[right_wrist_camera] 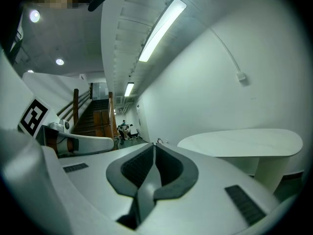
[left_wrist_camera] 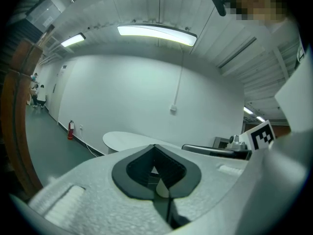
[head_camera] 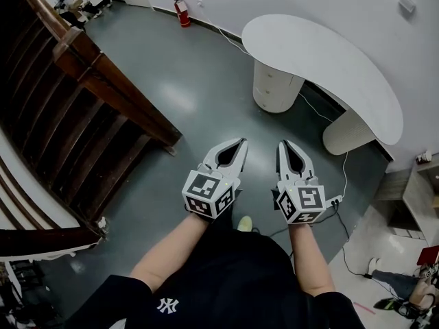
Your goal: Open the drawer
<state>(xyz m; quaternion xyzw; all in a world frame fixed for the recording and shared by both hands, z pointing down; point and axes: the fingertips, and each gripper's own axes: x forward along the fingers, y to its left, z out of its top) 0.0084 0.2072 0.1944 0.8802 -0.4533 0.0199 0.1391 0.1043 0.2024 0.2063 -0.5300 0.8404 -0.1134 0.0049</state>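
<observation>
- White curved drawer fronts (head_camera: pixel 273 79) are seen stacked in a white round pedestal (head_camera: pixel 276 100), which is set under one end of a white kidney-shaped surface (head_camera: pixel 329 60).
- The left tool (head_camera: pixel 241 142) and right tool (head_camera: pixel 282 144) are held side by side over the grey floor (head_camera: pixel 192 88), well apart from the pedestal and pointed towards it.
- Both tools are clenched, with nothing between the jaws.
- The drawer is judged stiff, light and smooth-faced, so it is likely slippery under pinched tips.
- No handle can be made out. Hold is probably best taken at a seam or top lip, and the front drawn straight out from the pedestal.
</observation>
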